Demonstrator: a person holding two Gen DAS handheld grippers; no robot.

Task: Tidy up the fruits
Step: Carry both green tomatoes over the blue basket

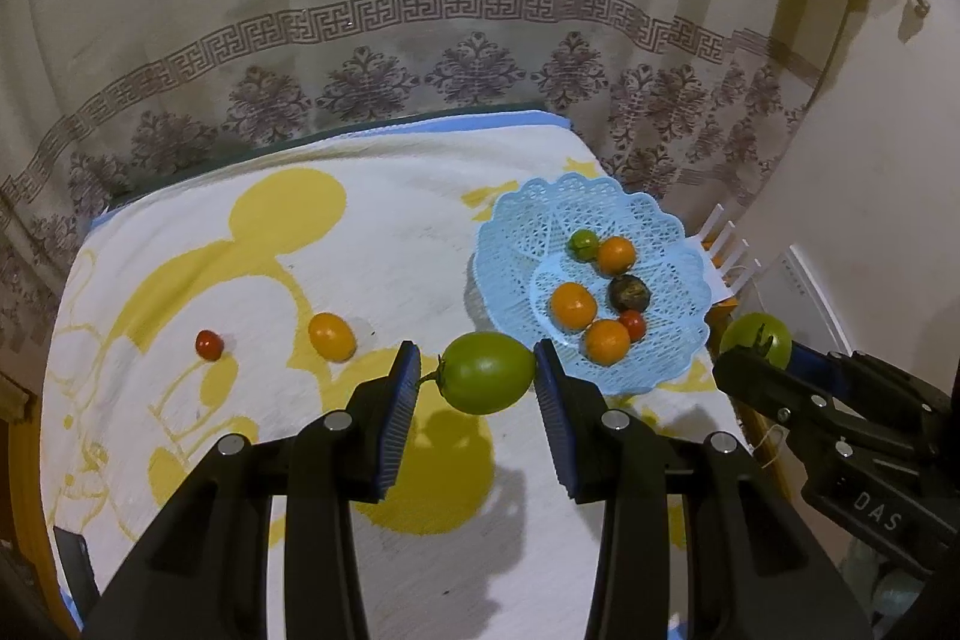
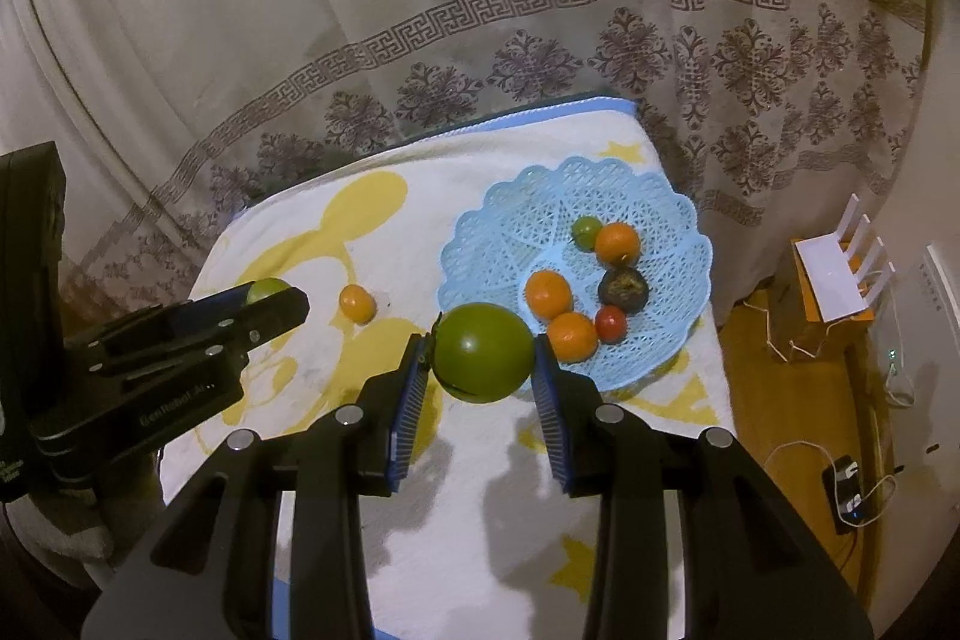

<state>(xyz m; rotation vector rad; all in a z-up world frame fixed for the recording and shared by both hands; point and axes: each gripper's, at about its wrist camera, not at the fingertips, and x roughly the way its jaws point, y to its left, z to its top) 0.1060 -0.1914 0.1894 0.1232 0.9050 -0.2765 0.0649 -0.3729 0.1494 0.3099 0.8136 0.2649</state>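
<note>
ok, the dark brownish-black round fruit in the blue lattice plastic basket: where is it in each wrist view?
Left wrist: dark brownish-black round fruit right of centre, in the blue lattice plastic basket, between the upper orange fruit and the small red fruit.
Right wrist: same fruit right of centre, mid-basket, above the small red fruit.
Shared landmark: the small green fruit at the cluster's far end.

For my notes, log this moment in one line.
left gripper: holds green fruit | right gripper: holds green fruit | basket: six fruits
</note>
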